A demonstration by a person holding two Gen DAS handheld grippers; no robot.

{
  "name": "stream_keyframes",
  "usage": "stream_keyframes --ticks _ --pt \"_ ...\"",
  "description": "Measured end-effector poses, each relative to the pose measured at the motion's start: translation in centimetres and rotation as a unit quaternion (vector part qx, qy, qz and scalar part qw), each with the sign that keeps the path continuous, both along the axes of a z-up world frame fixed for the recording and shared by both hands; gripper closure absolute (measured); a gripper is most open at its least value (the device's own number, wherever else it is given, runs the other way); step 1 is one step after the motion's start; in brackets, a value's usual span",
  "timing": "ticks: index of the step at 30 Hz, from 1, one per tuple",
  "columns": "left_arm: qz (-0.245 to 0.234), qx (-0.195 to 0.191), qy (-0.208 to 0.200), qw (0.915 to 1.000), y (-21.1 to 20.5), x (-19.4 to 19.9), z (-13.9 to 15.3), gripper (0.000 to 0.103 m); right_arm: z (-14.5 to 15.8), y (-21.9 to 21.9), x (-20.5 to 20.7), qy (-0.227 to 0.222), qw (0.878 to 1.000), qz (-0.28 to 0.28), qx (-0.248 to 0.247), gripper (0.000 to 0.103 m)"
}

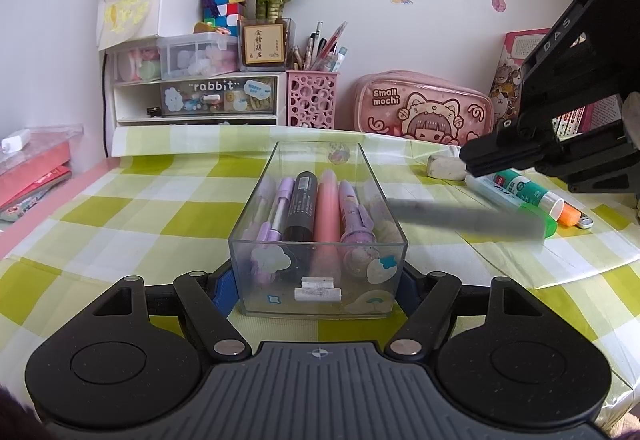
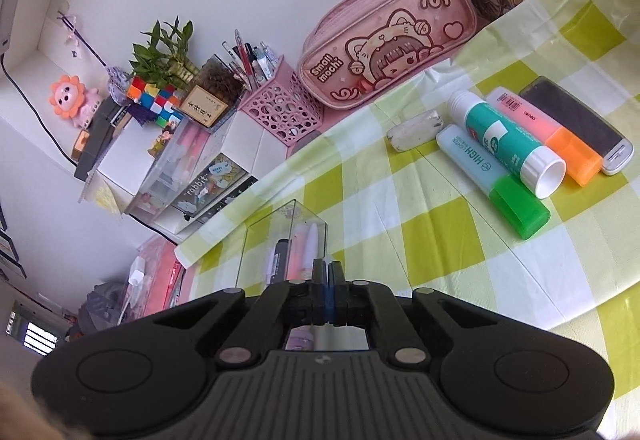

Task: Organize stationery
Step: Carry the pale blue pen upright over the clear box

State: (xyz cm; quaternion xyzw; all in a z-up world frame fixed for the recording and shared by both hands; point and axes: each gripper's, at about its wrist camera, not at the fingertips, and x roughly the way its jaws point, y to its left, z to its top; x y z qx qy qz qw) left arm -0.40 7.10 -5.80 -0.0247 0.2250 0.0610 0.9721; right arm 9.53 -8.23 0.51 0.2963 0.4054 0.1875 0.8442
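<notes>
Green-and-white checked cloth covers the tabletop (image 1: pixel 120 208), and the clear box (image 1: pixel 320 236) on it is the landmark. The left tongs (image 1: pixel 318 292) hold this box by its near end, one pad pressed on each side wall. The right tongs (image 2: pixel 328 280) are closed together with nothing between the pads, just above the box's near right side. Beside the box's right wall a grey blurred stick-like thing (image 1: pixel 468 218) shows; I cannot tell what it is. Inside the box lie purple pens (image 1: pixel 276 208), a black marker (image 1: pixel 302 200) and a pink marker (image 1: pixel 327 208). Right of the box lie an eraser (image 2: pixel 416 130), a green highlighter (image 2: pixel 492 180), a glue stick (image 2: pixel 504 142) and an orange highlighter (image 2: pixel 548 136), close together. Behind the box stands a pink pencil case (image 1: pixel 422 108).
</notes>
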Motion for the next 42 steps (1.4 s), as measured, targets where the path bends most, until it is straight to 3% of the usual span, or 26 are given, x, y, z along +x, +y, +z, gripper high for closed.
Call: stream_keyframes --ticks 4,8,11,12,15,19,21,28,34,38,42 --pt "0.000 -0.001 0.000 1.0000 0.0 0.0 0.0 0.030 0.5 0.1 0.0 -0.013 1.000 0.000 -0.023 0.090" --pt "-0.001 -0.003 0.000 1.0000 0.1 0.0 0.0 0.030 -0.7 1.3 0.3 0.017 0.998 0.037 -0.048 0.086" --pt "-0.001 -0.003 0.001 1.0000 0.1 0.1 0.0 0.030 -2.0 2.6 0.6 0.039 0.996 0.060 -0.061 0.066" --pt "-0.001 -0.004 0.002 1.0000 0.2 0.1 0.0 0.030 -2.4 3.1 0.8 0.041 0.995 0.068 -0.066 0.063" --pt "-0.001 -0.008 0.001 1.0000 0.3 0.1 0.0 0.030 -3.2 4.6 1.3 0.043 0.990 0.083 -0.104 0.063" --pt "0.014 0.006 0.002 0.9999 0.2 0.1 0.0 0.030 -3.3 5.7 1.4 0.006 0.985 0.096 -0.143 0.066" --pt "0.014 0.002 0.004 0.9999 0.3 0.1 0.0 0.031 -3.3 6.3 1.4 -0.007 0.981 0.103 -0.167 0.074" --pt "0.014 -0.008 0.003 0.9999 0.6 0.0 0.1 0.031 -3.1 6.7 2.3 0.003 0.977 0.118 -0.179 0.073" --pt "0.012 -0.009 0.003 0.9999 0.5 0.1 0.1 0.031 -3.0 8.1 1.9 -0.040 0.959 0.149 -0.240 0.076" --pt "0.008 -0.007 0.003 0.9999 0.3 0.0 0.1 0.031 -2.9 6.5 2.4 -0.023 0.968 0.121 -0.218 0.077" --pt "0.005 -0.006 0.003 1.0000 0.3 0.0 0.0 0.031 -2.5 3.7 2.8 -0.007 0.985 0.081 -0.153 0.077"
